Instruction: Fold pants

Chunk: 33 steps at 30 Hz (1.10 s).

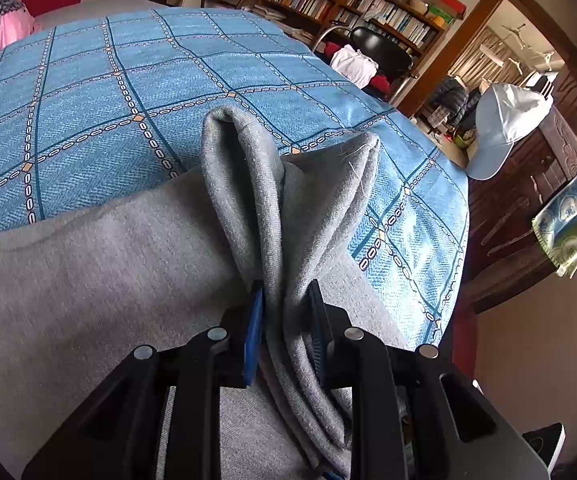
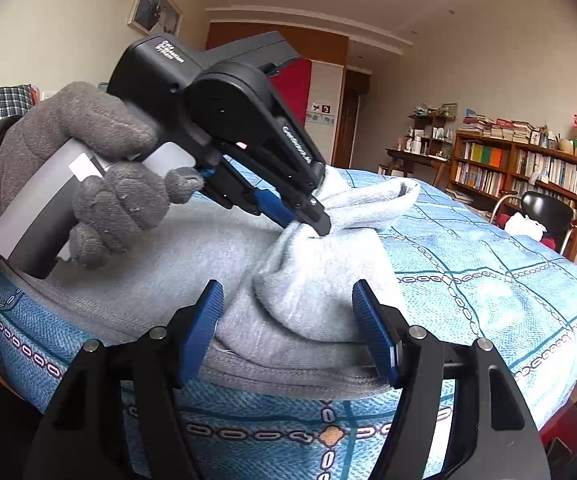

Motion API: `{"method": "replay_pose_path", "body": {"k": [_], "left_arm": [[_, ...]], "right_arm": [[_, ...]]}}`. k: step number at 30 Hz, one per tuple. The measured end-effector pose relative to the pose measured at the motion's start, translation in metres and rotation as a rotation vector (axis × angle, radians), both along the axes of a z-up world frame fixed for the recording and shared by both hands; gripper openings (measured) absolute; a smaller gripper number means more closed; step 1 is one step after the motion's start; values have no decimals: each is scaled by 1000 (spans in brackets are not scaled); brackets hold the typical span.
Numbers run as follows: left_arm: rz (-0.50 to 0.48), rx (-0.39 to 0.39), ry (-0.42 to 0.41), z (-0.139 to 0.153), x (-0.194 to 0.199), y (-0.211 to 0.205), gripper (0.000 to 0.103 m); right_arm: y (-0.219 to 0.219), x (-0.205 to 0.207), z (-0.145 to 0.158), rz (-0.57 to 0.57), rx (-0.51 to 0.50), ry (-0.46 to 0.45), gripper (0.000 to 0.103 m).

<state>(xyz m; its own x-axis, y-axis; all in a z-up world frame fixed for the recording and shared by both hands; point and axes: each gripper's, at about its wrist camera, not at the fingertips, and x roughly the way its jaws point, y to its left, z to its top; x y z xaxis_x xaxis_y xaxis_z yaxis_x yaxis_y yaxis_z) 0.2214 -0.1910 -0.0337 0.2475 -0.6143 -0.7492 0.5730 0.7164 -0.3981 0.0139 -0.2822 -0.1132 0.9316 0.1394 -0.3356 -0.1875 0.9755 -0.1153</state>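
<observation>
Between the blue pads of my left gripper (image 1: 286, 312), in the left wrist view, a bunched stack of grey layers from the pants (image 1: 100, 264) is pinched tight and stands up as a loop ahead of the pads. The rest of the pants lies flat on the blue checked bedspread (image 1: 88, 92) of the bed, spreading away to the left of that loop. I judge I am mid-fold, lifting one end of the garment to carry it over the flat part. A pale blue cap (image 1: 504, 128) sits well apart from the pants, off the bed on dark wooden furniture.

Over in the right wrist view, my right gripper (image 2: 302, 324) stands wide open, its pads either side of the raised fabric just above the near edge of the pants (image 2: 192, 264) and not yet closing on it. Beyond the pants' raised hump, my gloved left hand (image 2: 88, 184) holds the left gripper (image 2: 316, 220), clamped on the cloth. Next, I think, the right gripper should close on this near fold so both ends travel together and the layers stay even.

No containers are involved; a bookshelf (image 2: 520, 168) full of books stands far behind the pants.
</observation>
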Motion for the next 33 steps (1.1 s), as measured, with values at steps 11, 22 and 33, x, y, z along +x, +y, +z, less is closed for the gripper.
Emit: {"method": "replay_pose_path", "body": {"k": [11,22,33], "left_arm": [[2,18,14,-5,5,-5,51],[-11,25,2,0,8,-23,28],[108,-116,-111,46,-21,57,19]], "right_arm": [[6,20,-9,18,-32,24,39],[8,26,22,14,12,15,23],[54,2,66,148,15,-74,22]]}}
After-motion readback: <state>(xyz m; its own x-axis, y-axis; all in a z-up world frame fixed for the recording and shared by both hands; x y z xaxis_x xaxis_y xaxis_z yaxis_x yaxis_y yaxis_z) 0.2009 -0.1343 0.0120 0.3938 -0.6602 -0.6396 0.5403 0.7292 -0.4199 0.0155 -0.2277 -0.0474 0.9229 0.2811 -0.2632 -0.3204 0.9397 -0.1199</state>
